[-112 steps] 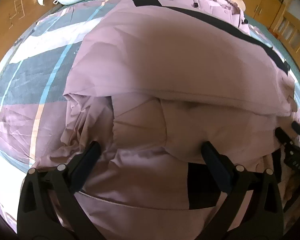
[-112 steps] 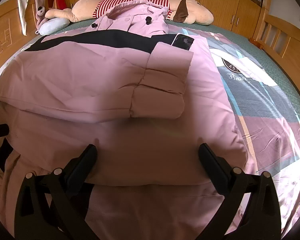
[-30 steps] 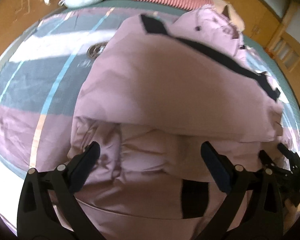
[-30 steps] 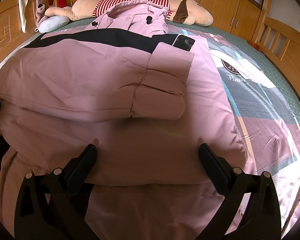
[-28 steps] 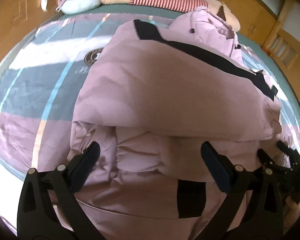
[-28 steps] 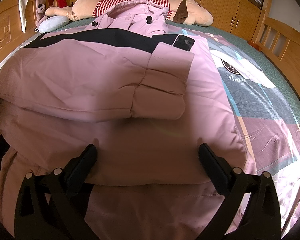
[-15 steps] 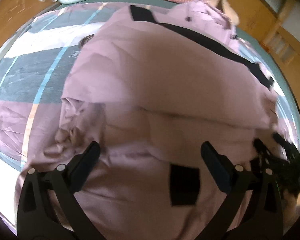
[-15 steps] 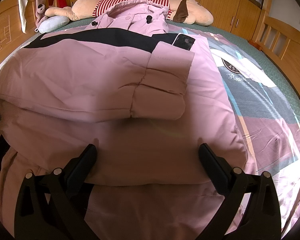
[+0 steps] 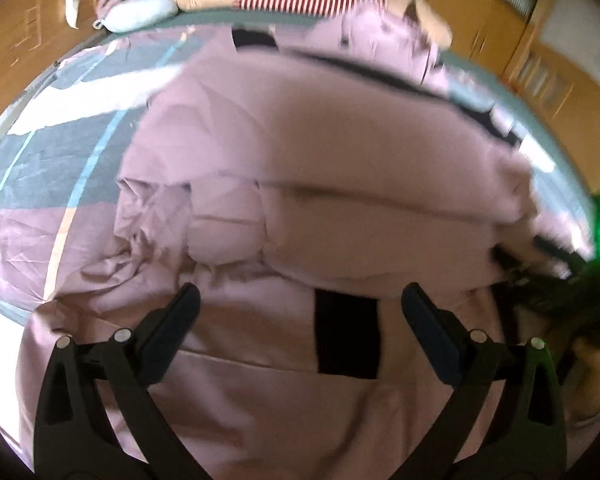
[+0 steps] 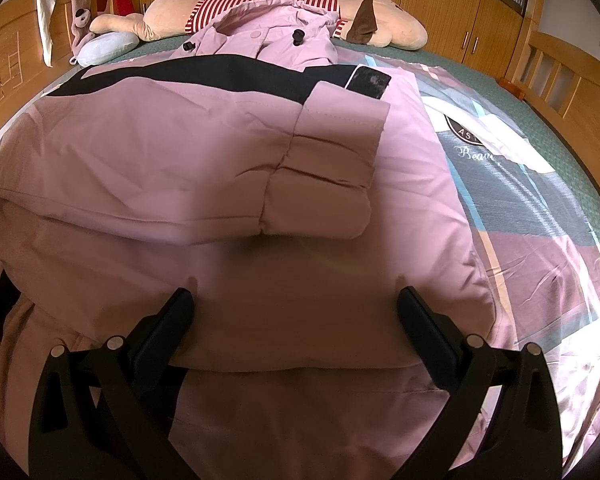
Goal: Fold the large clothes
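Note:
A large pink padded coat (image 10: 180, 152) with a black band (image 10: 204, 70) lies spread on the bed, collar toward the headboard. One sleeve (image 10: 332, 168) is folded across its body. My right gripper (image 10: 294, 310) is open and empty, low over the coat's bottom part. My left gripper (image 9: 300, 304) is open and empty over the coat's rumpled lower left part (image 9: 236, 240), near a black patch (image 9: 346, 334). The left wrist view is blurred. The right gripper shows dimly at that view's right edge (image 9: 548, 280).
The coat lies on a patterned pink, grey and white bedsheet (image 10: 540, 184). A striped plush toy (image 10: 284, 4) and a pale blue cushion (image 10: 106, 48) lie at the head. Wooden bed rails (image 10: 572, 80) and wardrobes stand around. A dark phone-like slab (image 10: 368, 82) lies by the sleeve cuff.
My left gripper has swung about over the coat's lower left and dropped closer to the fabric; its view is now blurred. My right gripper has held still.

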Demonstrator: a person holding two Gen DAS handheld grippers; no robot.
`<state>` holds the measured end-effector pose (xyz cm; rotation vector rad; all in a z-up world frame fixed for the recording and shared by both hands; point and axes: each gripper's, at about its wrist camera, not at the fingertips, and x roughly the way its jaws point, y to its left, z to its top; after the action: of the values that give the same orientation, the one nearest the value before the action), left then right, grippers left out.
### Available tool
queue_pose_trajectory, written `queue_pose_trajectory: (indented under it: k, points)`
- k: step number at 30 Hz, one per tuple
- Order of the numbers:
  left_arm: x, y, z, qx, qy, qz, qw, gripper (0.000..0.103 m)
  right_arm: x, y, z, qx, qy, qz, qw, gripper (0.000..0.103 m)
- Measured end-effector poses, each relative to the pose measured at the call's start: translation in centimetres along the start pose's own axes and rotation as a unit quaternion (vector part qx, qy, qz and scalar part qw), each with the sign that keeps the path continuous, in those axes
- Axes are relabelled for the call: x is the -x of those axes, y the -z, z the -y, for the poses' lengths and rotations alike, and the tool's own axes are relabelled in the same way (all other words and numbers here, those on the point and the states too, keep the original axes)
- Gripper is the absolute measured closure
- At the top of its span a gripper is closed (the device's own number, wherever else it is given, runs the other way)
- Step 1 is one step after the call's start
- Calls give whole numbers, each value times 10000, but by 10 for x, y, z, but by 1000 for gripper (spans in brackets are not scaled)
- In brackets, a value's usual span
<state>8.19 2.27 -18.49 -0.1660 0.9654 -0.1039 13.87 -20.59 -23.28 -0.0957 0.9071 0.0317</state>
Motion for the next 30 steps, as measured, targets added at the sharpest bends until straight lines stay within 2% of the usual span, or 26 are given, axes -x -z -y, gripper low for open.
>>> queue_pose_trajectory:
  k: [2, 4, 5, 7, 10, 11, 14, 15, 17, 19, 20, 23, 25, 28, 30]
  points:
    - [-1, 1, 0, 4, -8, 124, 9999, 2, 0, 0, 1, 1, 2, 1, 10000, 1]
    - [-19, 9, -9, 126, -188, -157, 9996, 2, 0, 0, -1, 3, 3, -1, 10000, 1]
    - [-25, 12, -11, 150, -230, -139, 9995, 2, 0, 0, -1, 3, 5, -1, 10000, 1]
    - [-25, 17, -2, -38, -459, 0, 9989, 2, 1, 1, -1, 2, 3, 1, 10000, 1]
    - [-24, 19, 8, -233, -690, -17, 9973, 2, 1, 1, 0, 4, 6, 5, 10000, 1]
    - [-20, 18, 9, -182, -616, 25, 9979, 2, 1, 1, 0, 5, 5, 3, 10000, 1]
    - [3, 12, -1, 97, -37, 233, 9997, 2, 1, 1, 0, 6, 6, 3, 10000, 1]
    - [9, 11, -3, 160, 19, 283, 9995, 2, 1, 1, 1, 7, 8, 3, 10000, 1]
    - [9, 11, -8, 284, -49, 204, 9994, 2, 1, 1, 0, 4, 4, 2, 10000, 1]
    - [-5, 20, -17, 516, -120, -151, 9985, 2, 1, 1, 0, 2, 0, -1, 10000, 1]
    - [-11, 21, -19, 496, -144, -183, 9985, 2, 1, 1, -1, 4, 4, -1, 10000, 1]
    - [-16, 28, -5, -77, -556, -194, 9982, 2, 1, 3, 1, -1, -10, -3, 10000, 1]
    - [-13, 30, 1, -222, -695, -96, 9973, 2, 2, 3, 0, 3, -7, -1, 10000, 1]
    - [4, 32, 4, -171, -403, 155, 9989, 2, 2, 3, 0, 3, -8, -2, 10000, 1]
    - [8, 34, 3, -202, -548, 255, 9980, 2, 2, 3, 0, 3, -9, -1, 10000, 1]
